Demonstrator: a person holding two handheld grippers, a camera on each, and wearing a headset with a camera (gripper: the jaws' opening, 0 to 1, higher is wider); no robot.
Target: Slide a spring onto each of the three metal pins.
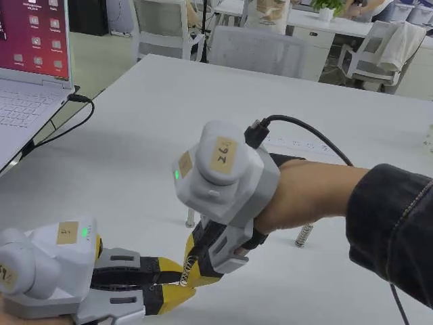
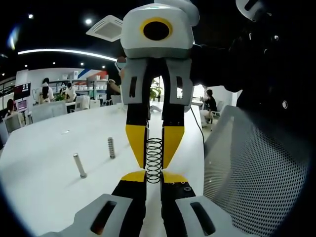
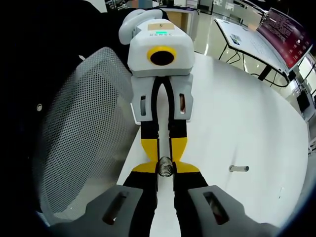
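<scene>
Spring [image 2: 154, 153] clamped in right hand-held gripper [image 3: 165, 177]; grip of left hand-held gripper [image 2: 154, 181] unclear; bare pin [image 2: 79, 165], laptop [image 1: 27, 88] nearby.

Bright, even overhead lighting leaves only soft, faint shadows on the white bench [image 1: 135, 135]. Both gripper views bend strongly toward their edges. A ceiling strip light [image 2: 64, 52] glares white, and the far background is soft.

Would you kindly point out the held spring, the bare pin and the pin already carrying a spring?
held spring [image 2: 154, 160], left gripper view, middle coils
bare pin [image 2: 79, 165], left gripper view, middle of shaft
pin carrying a spring [image 2: 111, 147], left gripper view, mid-height coils
</scene>
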